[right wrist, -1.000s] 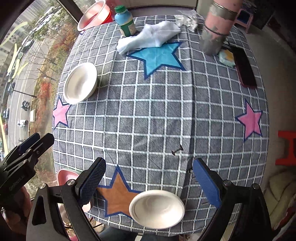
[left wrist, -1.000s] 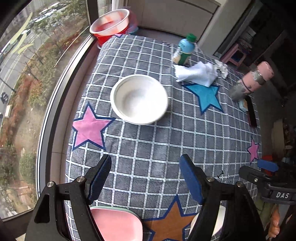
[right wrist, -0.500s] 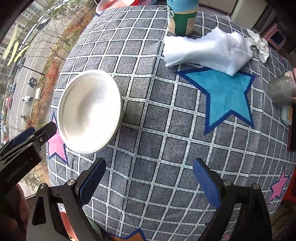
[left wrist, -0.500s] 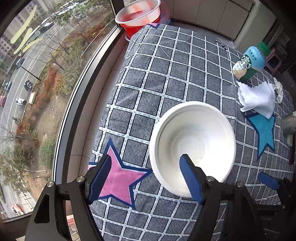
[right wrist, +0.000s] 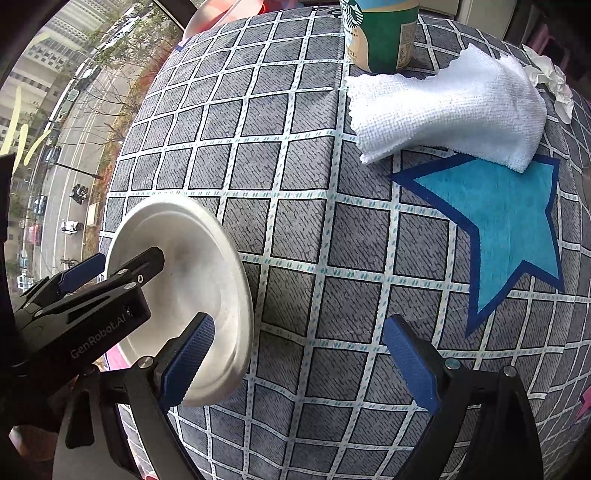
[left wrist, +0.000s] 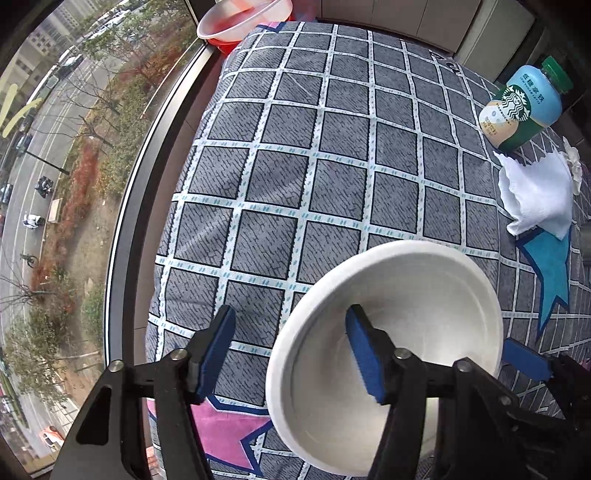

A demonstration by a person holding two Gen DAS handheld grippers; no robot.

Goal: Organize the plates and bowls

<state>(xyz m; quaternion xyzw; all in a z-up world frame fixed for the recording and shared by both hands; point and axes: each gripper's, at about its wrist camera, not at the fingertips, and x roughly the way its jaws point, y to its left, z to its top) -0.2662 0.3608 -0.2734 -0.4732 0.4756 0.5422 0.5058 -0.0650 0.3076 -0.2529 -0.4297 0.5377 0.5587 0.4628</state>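
A white bowl sits on the grey checked tablecloth near the window-side edge. My left gripper is open and straddles the bowl's near-left rim, with the right finger inside the bowl and the left finger outside. The bowl also shows in the right wrist view, with the left gripper reaching into it. My right gripper is open and empty, just right of the bowl; its left fingertip overlaps the bowl's rim in the view.
A Starbucks bottle and a white cloth stand at the far right of the table. A pink basin sits beyond the far edge. The window and its sill run along the left. A blue star marks the cloth.
Both grippers moved forward across the table to the white bowl. My left gripper now has one finger inside the bowl; its jaws have narrowed slightly. The near plates have left view.
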